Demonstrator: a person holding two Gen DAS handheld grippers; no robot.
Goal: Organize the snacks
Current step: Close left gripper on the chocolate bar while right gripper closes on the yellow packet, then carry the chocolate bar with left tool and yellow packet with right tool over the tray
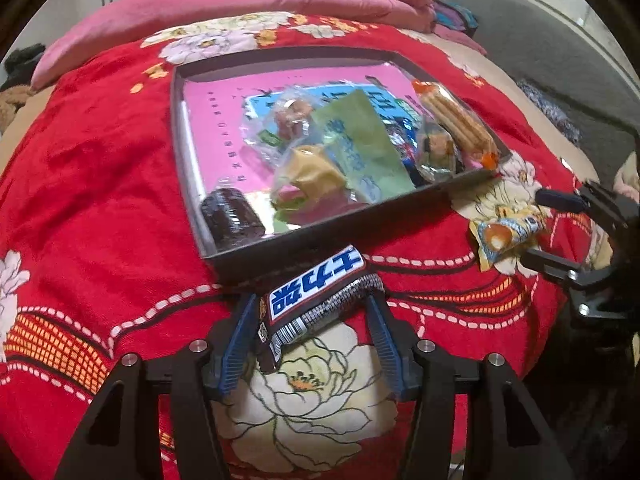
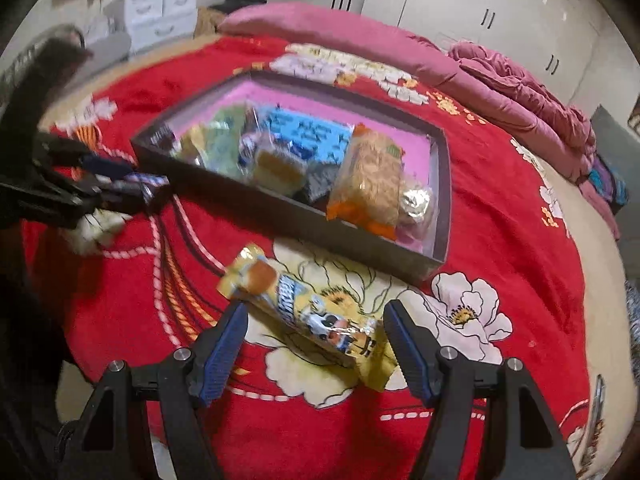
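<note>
A dark shallow box [image 1: 320, 236] with a pink floor lies on a red flowered blanket and holds several wrapped snacks. My left gripper [image 1: 312, 304] is closed on a dark snack bar with a blue-and-white label [image 1: 312, 292], just in front of the box's near wall; it also shows in the right wrist view [image 2: 140, 188]. My right gripper [image 2: 312, 316] is open, its fingers on either side of a yellow snack packet [image 2: 312, 316] lying on the blanket beside the box [image 2: 280, 220]. That packet also shows in the left wrist view [image 1: 508, 232].
The box holds a green packet [image 1: 360, 144], an orange biscuit pack [image 1: 460, 120], a dark round snack [image 1: 232, 216] and others. A pink pillow [image 1: 200, 12] and a crumpled pink quilt [image 2: 540, 92] lie at the bed's far end. White cupboards [image 2: 480, 4] stand behind.
</note>
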